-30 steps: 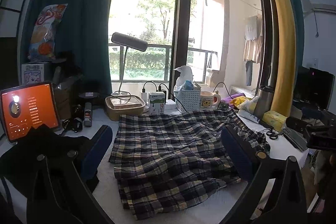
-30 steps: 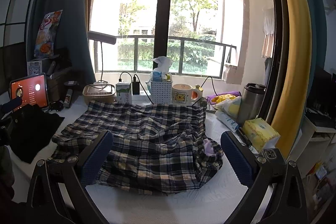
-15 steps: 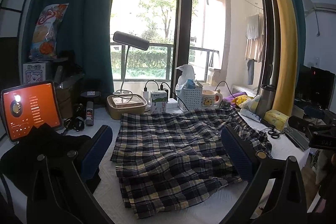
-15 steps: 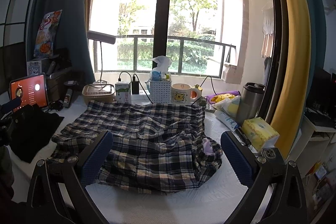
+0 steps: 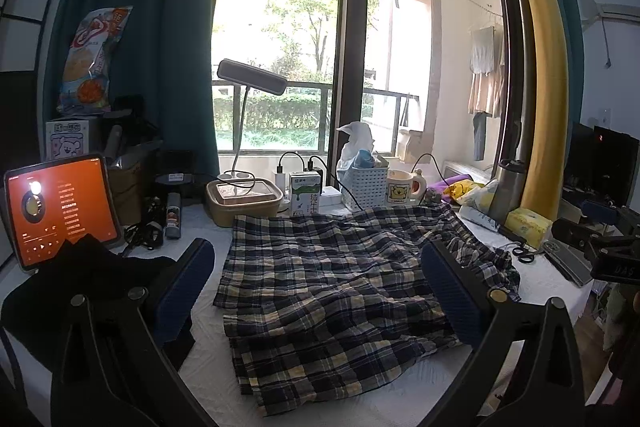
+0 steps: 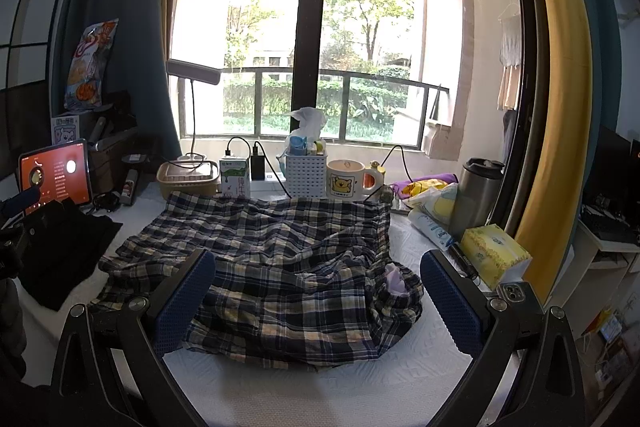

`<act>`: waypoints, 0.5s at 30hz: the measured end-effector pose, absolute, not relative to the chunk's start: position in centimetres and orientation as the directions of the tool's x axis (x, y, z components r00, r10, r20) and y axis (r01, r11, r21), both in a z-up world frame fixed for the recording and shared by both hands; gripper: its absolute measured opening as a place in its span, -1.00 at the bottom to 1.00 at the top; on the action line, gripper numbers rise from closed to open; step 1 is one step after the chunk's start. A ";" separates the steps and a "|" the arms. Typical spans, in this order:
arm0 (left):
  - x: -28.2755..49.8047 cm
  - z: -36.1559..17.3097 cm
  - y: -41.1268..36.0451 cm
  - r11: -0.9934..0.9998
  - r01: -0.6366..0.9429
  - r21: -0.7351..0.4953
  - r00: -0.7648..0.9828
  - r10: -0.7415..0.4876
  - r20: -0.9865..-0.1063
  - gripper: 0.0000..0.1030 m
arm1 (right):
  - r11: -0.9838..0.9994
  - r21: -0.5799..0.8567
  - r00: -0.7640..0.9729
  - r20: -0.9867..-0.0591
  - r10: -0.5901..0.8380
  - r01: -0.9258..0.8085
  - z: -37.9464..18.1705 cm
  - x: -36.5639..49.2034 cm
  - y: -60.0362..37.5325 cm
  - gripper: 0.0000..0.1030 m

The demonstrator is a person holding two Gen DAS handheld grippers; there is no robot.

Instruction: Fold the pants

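Dark blue and cream plaid pants (image 5: pixel 328 279) lie rumpled across the white table cover (image 5: pixel 344 403), legs spread toward the left and near side. In the right wrist view the same plaid pants (image 6: pixel 280 267) show a bunched waistband with a pale lilac lining at the right. My left gripper (image 5: pixel 320 291) hovers open above the near part of the cloth, nothing between its blue pads. My right gripper (image 6: pixel 318 299) is likewise open above the pants, holding nothing. The right gripper also appears as a dark shape at the far right of the left wrist view.
Along the back stand a tan lidded box (image 5: pixel 244 201), a milk carton (image 5: pixel 306 193), a white basket (image 5: pixel 364 187) and a bear mug (image 5: pixel 402 187). A lit tablet (image 5: pixel 60 207) and black cloth (image 5: pixel 80 279) sit left. A steel tumbler (image 6: pixel 478 195), tissue pack (image 6: pixel 494 255) and phone (image 6: pixel 516 295) crowd the right edge.
Both views have risen and drawn back slightly, so the pants sit a bit lower in frame. The cloth itself has not moved and both grippers stay open.
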State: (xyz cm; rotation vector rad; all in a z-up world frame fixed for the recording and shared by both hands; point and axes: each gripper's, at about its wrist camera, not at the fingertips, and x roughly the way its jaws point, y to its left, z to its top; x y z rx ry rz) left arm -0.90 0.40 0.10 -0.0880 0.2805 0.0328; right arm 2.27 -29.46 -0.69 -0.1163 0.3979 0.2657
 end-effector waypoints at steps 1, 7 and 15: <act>-0.9 0.1 0.4 0.996 -0.044 -0.082 0.960 0.020 -0.278 0.98 | 0.959 -0.060 0.888 -0.397 0.232 -0.278 -0.7 2.3 -29.5 1.00; -0.9 0.1 0.4 0.996 -0.044 -0.082 0.960 0.020 -0.278 0.98 | 0.959 -0.059 0.888 -0.397 0.232 -0.277 -0.7 2.2 -29.5 1.00; -0.9 0.1 0.5 0.996 -0.046 -0.081 0.960 0.021 -0.278 0.98 | 0.959 -0.061 0.888 -0.397 0.232 -0.277 -0.7 2.3 -29.4 1.00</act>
